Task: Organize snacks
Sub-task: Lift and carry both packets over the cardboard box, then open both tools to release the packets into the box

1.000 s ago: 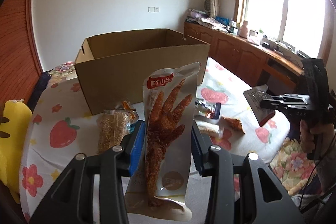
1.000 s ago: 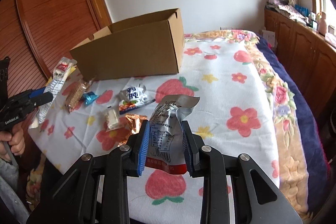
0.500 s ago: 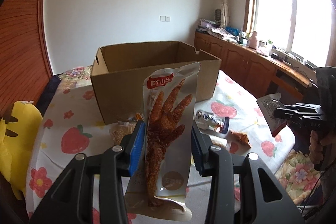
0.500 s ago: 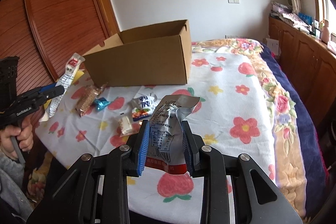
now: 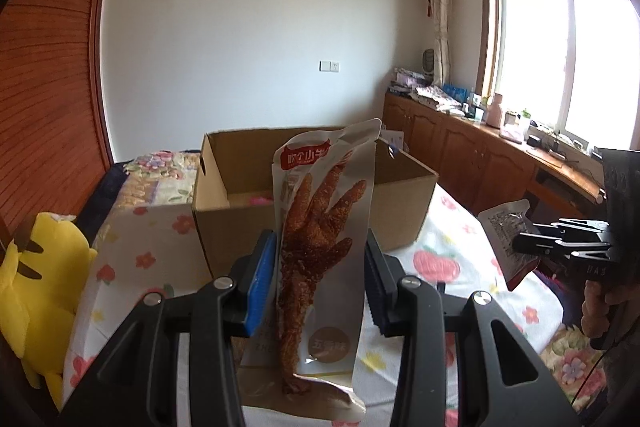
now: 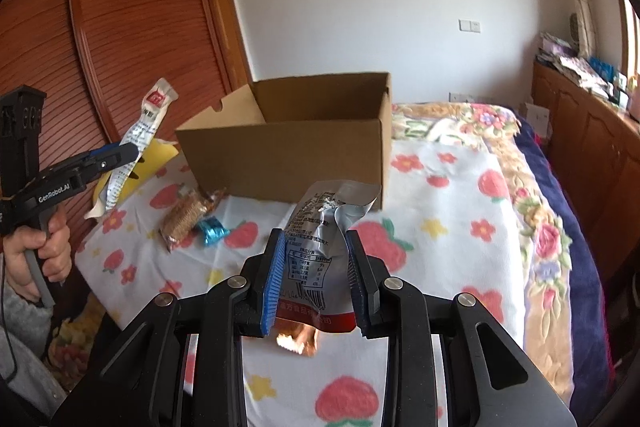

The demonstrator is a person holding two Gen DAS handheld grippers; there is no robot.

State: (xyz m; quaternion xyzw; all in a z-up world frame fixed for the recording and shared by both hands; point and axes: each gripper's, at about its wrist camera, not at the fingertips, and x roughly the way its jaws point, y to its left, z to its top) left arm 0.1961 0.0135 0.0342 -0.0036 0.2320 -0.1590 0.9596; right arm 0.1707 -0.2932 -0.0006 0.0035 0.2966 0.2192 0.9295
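The left gripper [image 5: 320,283] pinches the chicken-foot pack [image 5: 322,227], and the right gripper [image 6: 316,279] pinches the silver pack [image 6: 326,239], both up in the air before the cardboard box [image 6: 288,151] (its top is open). The packs are slippery and floppy, so one may slide out early and miss the box.

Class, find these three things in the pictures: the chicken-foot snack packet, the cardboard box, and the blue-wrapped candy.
chicken-foot snack packet [image 5: 320,227], left wrist view, on the printed foot.
cardboard box [image 6: 288,155], right wrist view, on its near outer wall.
blue-wrapped candy [image 6: 213,230], right wrist view, on the wrapper's middle.
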